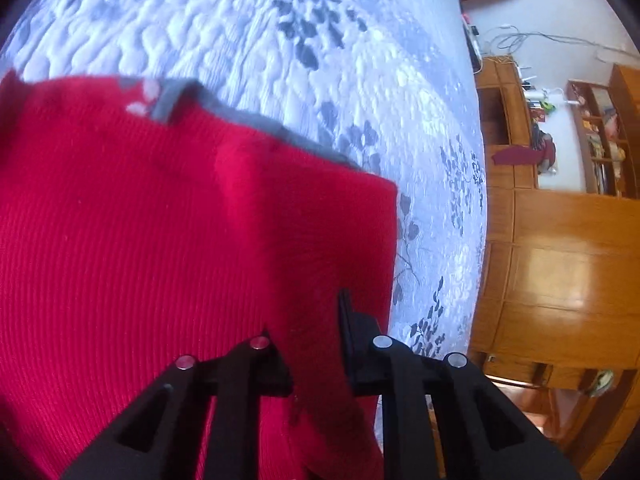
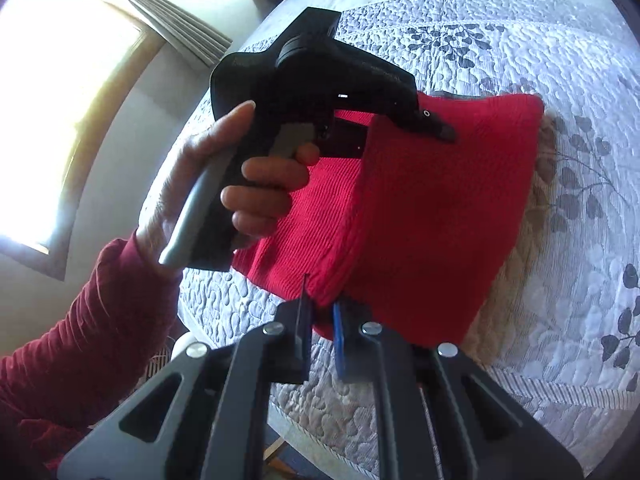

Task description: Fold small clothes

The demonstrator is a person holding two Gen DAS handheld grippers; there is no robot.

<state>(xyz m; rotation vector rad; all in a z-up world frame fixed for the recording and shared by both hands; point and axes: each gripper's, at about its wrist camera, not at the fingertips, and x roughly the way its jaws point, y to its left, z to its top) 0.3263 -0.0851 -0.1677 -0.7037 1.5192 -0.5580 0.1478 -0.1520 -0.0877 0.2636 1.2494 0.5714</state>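
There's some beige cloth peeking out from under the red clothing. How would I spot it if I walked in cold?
Start at the bed with the pale quilted bedspread printed with grey leaves. On it lies a red ribbed knit garment. The beige knit piece shows as a strip along that garment's far edge from the person's hand, mostly covered. It is the only sandy-coloured cloth there.

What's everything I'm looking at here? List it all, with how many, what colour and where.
knit garment: one, red with a grey edge, partly folded on the bed
quilted bedspread: one, pale blue-white with grey leaf print, under the garment
beige knit cloth: one, beneath the red garment's far side
wooden cabinets: brown, beside the bed
window: one, bright, with a curtain
left gripper: black, shut on the garment
right gripper: black, pinching the garment's edge
hand: one, red sleeve, holding the left gripper
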